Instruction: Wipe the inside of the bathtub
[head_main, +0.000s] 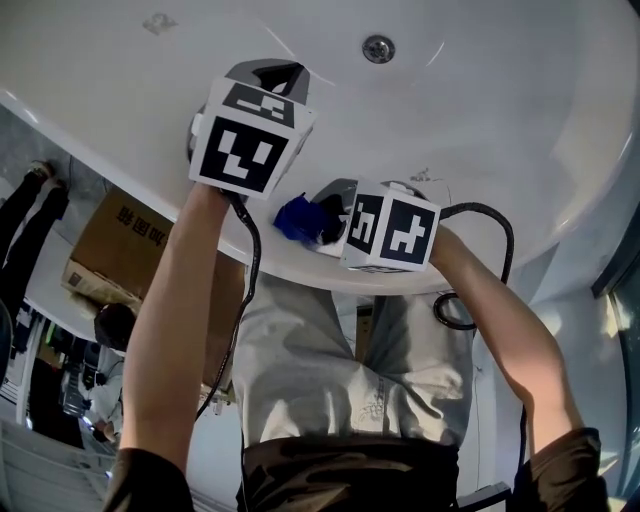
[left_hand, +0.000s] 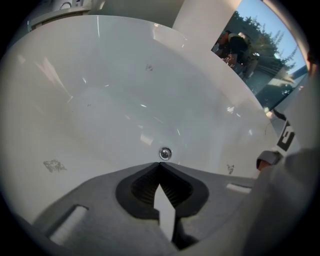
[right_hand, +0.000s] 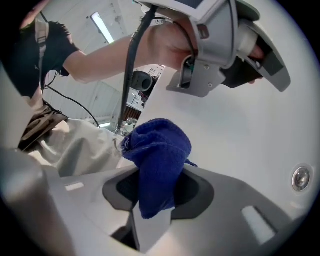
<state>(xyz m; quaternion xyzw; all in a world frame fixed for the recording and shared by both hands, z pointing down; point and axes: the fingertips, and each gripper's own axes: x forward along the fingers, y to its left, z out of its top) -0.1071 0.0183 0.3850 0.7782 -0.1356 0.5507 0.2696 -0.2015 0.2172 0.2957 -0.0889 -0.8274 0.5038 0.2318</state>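
L gripper (left_hand: 160, 169) jaws together, R gripper (right_hand: 154, 196) clamping blue cloth (right_hand: 158, 150).

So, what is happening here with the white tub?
A person stands at a white bathtub with a gripper in each hand. The right gripper is shut on a blue cloth and holds it by the tub's near rim; whether the cloth touches the surface cannot be told. The left gripper has its jaws together with nothing between them and points toward the drain. A few small marks show on the tub's inner wall.
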